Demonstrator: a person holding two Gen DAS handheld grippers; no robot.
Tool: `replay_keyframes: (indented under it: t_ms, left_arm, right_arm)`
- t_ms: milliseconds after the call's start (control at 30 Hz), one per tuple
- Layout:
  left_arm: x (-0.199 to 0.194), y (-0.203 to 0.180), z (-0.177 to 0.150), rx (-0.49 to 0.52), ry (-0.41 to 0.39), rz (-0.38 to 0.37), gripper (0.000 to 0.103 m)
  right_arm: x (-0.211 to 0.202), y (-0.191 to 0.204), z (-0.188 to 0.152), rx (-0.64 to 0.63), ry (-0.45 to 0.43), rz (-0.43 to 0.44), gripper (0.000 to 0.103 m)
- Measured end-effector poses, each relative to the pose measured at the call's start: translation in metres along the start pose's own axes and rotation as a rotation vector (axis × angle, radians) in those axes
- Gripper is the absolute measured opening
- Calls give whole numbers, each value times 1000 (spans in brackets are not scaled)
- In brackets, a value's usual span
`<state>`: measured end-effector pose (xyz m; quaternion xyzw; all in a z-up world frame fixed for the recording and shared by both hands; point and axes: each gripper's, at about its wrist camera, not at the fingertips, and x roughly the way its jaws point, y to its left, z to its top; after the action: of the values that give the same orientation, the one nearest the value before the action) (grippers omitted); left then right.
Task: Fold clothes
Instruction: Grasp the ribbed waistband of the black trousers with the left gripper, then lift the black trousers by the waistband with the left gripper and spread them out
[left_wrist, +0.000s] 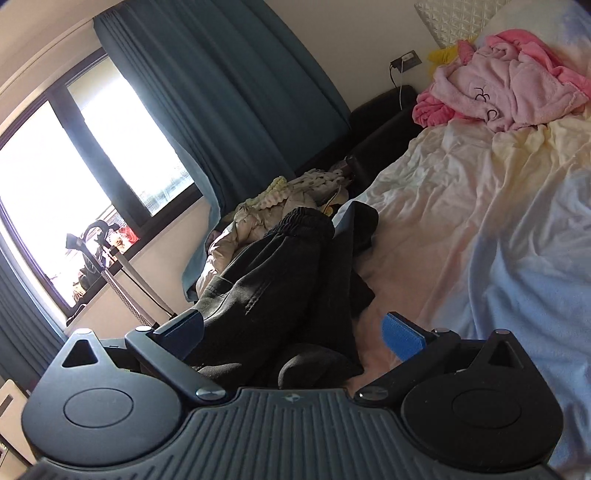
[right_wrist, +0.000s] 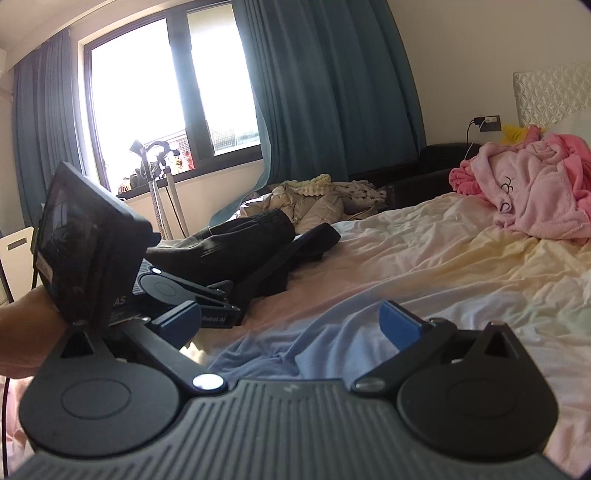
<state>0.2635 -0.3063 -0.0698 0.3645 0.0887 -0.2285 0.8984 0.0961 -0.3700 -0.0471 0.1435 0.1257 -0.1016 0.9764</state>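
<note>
My left gripper (left_wrist: 291, 332) has its 2 blue-padded fingers (left_wrist: 400, 336) spread wide apart, with black trousers (left_wrist: 280, 280) bunched between and ahead of them; I cannot tell whether either pad touches the cloth. The trousers lie crumpled at the near left edge of the bed (left_wrist: 480, 221), elastic waistband up at the far end. My right gripper (right_wrist: 290, 323) is likewise spread, fingers apart over bare pale sheet and gripping nothing. In the right wrist view the left gripper sits low at the left, held by a hand (right_wrist: 26, 332), its nose against the trousers. A pink robe (left_wrist: 506, 92) lies heaped near the headboard, well apart from both grippers. Teal curtains (left_wrist: 229, 96) flank the window.
</note>
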Motion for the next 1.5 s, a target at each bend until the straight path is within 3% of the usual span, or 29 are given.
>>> replay_keyframes:
  t_ms: [100,200,300,367,467,533,633,733,833,867,933,1100,1333,1500]
  left_arm:
    - [30,-12,10,38,-6,-4,103]
    - [68,-17,14,56,20,47,103]
    - [108,-7,24,-28,41,117,97]
    - [130,2,29,-86,50,165,86]
    - [168,-4,21,68,94,255,86]
    - [188,-9,15,134,154,239,85]
    - [202,-17,15,170,194,107,85]
    - [221,-18,24,229,213,150,84]
    - [228,12,40,44,246,161,39]
    - [226,25,45,-47,256,144,29]
    - [208,42,53,-114,222,146,14]
    - [136,118,80,-321,112,179,10]
    - [13,268,100,-690,20,326,10]
    - [-72,363,65,-978,5,438,10]
  right_arm:
    - [7,-8,-5,40,35,-24,103]
    - [13,-15,-9,81,61,-43,103]
    - [20,-19,-13,106,81,-51,103]
    - [26,-19,-17,104,96,-48,103]
    - [35,-13,-25,56,132,-56,103]
    - [41,-6,-29,1,142,-51,103]
    - [48,-3,-35,-10,169,-22,103]
    - [56,-11,-40,72,229,17,103]
    - [59,-14,-45,108,244,35,103]
    - [58,-13,-45,102,232,42,103]
    - [56,-10,-44,84,203,54,103]
    - [52,-1,-44,23,161,59,103]
    - [38,11,-41,-40,119,79,103]
    - [23,21,-36,-76,84,88,103]
